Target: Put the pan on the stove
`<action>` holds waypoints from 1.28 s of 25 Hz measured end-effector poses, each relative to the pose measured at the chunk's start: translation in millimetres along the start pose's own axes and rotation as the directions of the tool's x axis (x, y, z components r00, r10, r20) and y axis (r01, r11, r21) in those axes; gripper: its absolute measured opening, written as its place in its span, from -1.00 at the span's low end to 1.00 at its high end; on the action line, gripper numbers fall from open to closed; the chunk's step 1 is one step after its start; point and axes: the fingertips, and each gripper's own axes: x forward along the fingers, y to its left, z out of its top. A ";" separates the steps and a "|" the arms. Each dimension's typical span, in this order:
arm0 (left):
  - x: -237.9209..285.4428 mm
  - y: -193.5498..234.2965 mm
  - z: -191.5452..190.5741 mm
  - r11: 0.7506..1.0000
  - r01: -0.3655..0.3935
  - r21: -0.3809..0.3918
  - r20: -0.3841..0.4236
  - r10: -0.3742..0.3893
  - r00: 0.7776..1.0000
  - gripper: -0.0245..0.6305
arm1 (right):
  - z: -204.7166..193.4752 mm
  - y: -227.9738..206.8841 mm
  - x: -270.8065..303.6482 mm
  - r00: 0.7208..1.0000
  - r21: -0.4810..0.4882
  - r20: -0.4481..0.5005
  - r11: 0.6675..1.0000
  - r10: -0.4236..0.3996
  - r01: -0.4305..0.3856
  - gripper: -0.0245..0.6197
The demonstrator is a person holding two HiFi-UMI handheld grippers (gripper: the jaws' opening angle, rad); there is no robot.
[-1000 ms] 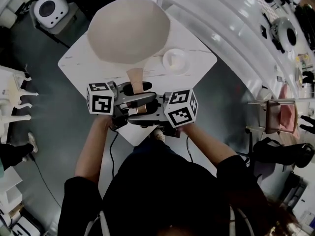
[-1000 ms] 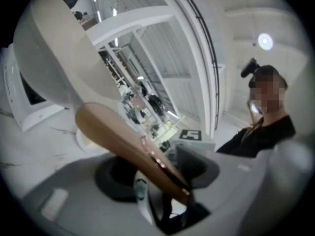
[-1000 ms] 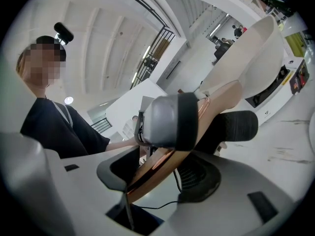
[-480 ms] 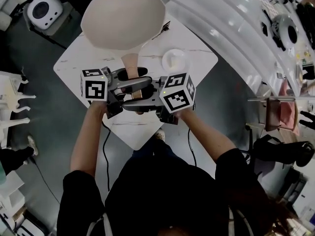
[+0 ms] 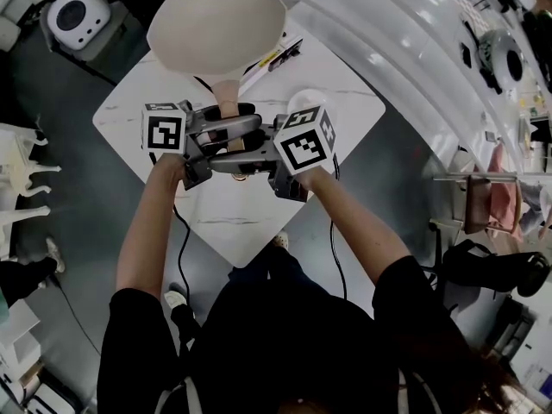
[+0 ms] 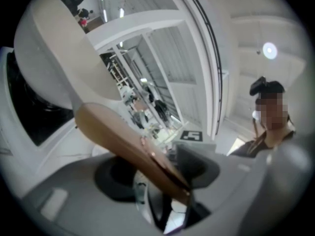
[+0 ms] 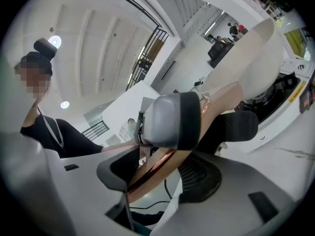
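A beige pan (image 5: 216,24) hangs over the far corner of the white marble table (image 5: 233,222), its wooden handle (image 5: 227,97) pointing back at me. Both grippers clamp that handle from opposite sides. My left gripper (image 5: 226,126) is shut on it, and just behind it my right gripper (image 5: 231,158) is shut on it too. In the left gripper view the handle (image 6: 123,141) runs between the jaws up to the pan bowl (image 6: 54,48), with the black stove top (image 6: 34,117) below. The right gripper view shows the handle (image 7: 216,107), the pan (image 7: 256,63) and the stove (image 7: 275,92) beneath it.
A small white dish (image 5: 297,102) sits on the table beside the right gripper's marker cube. Pens (image 5: 280,54) lie near the pan's right edge. A curved white counter (image 5: 405,50) runs along the right. A white appliance (image 5: 78,11) stands on the floor far left.
Both grippers have carried the pan away from me, up the picture, toward the table's far corner. Their hold on the handle looks the same.
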 end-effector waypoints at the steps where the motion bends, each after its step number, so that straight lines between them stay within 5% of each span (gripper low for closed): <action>1: -0.1 3.8 1.7 1.000 -0.002 -0.002 -0.003 0.002 1.000 -0.18 | 1.9 -3.6 0.4 1.000 0.003 0.002 1.000 0.000 0.000 -0.24; 32: 1.5 42.9 -2.3 0.997 -0.057 -0.047 0.022 0.058 0.998 -0.19 | -7.8 -39.3 4.7 0.999 0.059 -0.041 0.998 -0.011 0.014 -0.24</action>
